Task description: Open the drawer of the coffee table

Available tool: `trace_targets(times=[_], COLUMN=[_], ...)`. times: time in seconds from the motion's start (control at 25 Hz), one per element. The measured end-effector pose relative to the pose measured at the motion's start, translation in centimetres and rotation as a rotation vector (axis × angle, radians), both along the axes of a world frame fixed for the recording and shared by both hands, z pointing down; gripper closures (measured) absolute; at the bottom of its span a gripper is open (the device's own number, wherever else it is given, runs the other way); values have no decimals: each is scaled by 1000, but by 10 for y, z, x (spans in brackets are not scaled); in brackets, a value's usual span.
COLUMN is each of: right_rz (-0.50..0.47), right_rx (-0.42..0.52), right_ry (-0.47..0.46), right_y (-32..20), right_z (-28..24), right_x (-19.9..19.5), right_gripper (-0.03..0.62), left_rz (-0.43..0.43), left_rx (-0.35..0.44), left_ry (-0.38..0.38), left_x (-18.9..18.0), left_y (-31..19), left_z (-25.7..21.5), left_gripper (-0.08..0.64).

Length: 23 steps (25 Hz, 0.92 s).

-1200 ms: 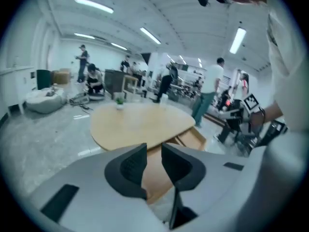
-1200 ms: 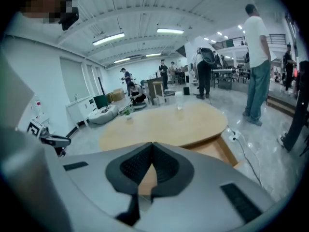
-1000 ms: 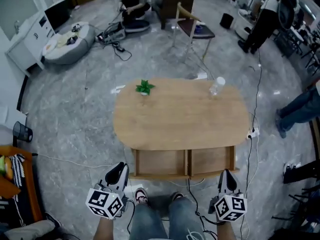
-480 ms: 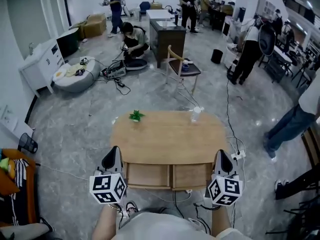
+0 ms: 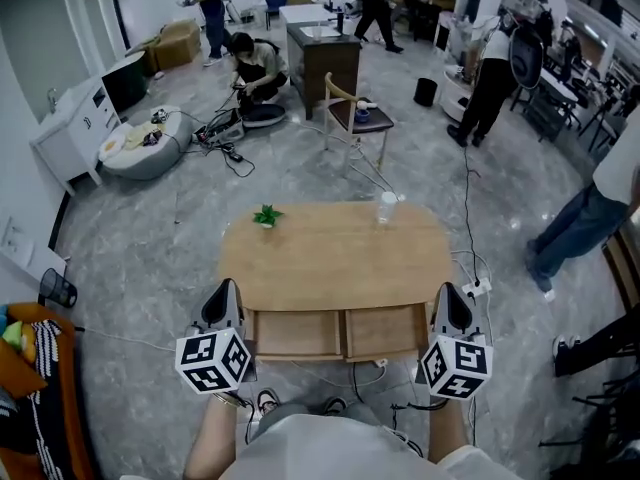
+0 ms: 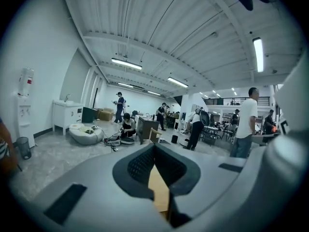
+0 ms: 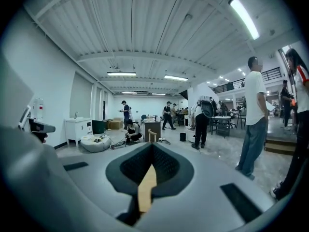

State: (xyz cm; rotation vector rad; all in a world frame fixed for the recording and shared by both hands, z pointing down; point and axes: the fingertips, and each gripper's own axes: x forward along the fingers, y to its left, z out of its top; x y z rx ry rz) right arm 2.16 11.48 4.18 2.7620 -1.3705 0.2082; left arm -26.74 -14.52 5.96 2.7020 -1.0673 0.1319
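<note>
Left hand-held gripper [image 5: 223, 290] and right hand-held gripper [image 5: 452, 293]: jaws pressed together, empty, at 7 and 5 o'clock of the desk [image 5: 335, 253]. Drawers [image 5: 340, 333] pulled out at 6.

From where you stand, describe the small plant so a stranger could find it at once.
Find the wooden coffee table on the grey floor. Along its far edge, the plant sits left, low and leafy green, unlike the clear bottle to its right.
</note>
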Motion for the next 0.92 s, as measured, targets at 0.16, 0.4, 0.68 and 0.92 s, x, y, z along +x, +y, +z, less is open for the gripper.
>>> trace_targets(times=[0.16, 0.4, 0.68, 0.92], right_rz=[27, 12, 7, 1], right_rx=[2, -1, 0, 2], right_ry=[-12, 9, 14, 13], right_y=[0, -16, -25, -29], right_z=[0, -9, -12, -11], right_x=[3, -6, -8, -13], right_gripper=[594, 594, 594, 594], left_rz=[11, 25, 11, -1], left_rx=[16, 16, 7, 2], left_ry=[-16, -19, -12, 0], left_x=[0, -3, -10, -16], left_y=[-7, -14, -25, -31], left_z=[-3, -9, -8, -8], left_gripper=[565, 565, 565, 565])
